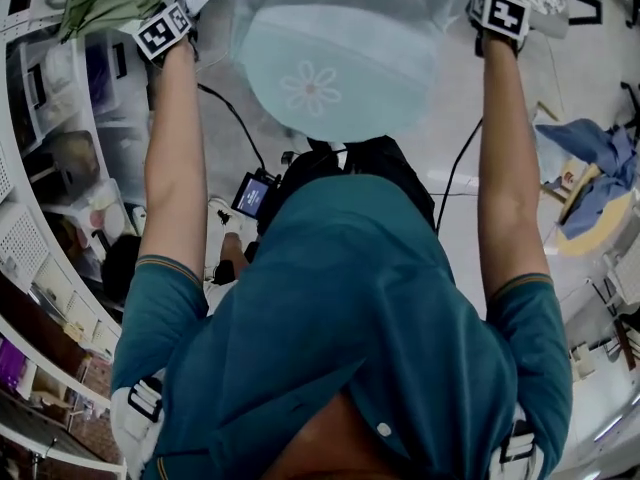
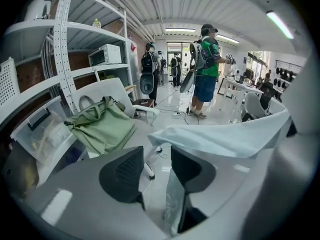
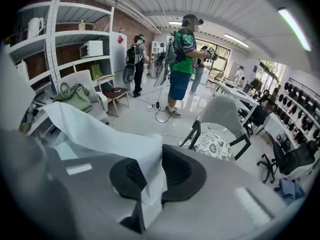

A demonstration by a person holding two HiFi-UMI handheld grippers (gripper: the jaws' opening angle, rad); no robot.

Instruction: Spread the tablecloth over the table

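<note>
Tablecloth (image 1: 400, 8): thin, pale and half see-through. It is held out ahead of the person at the level of the two grippers and sags in a soft belly just below them. I can't see it lying on any table yet.
How it will handle: I'd judge it very light and limp, with no stiffness of its own. It will likely billow when moved and slide easily out of a loose pinch.
Where to take it: along the top edge near the corners, one corner per gripper and kept well apart, so the sheet hangs flat.
Left gripper (image 2: 156, 156): its jaws stand wide apart. A strip of the cloth's edge hangs in the gap against the inner face of the right-hand jaw, with nothing pressing on it. More cloth stretches off beyond the jaws to their right.
Right gripper (image 3: 152, 173): its jaws are drawn in on a bunched fold of the cloth that runs down between the pads. The rest of the sheet spreads away to this gripper's left.
Risk: with the left side unpinched, that corner looks ready to fall free.
Nearby: a green bag (image 2: 102, 126) sits ahead and to the left of the left gripper.
</note>
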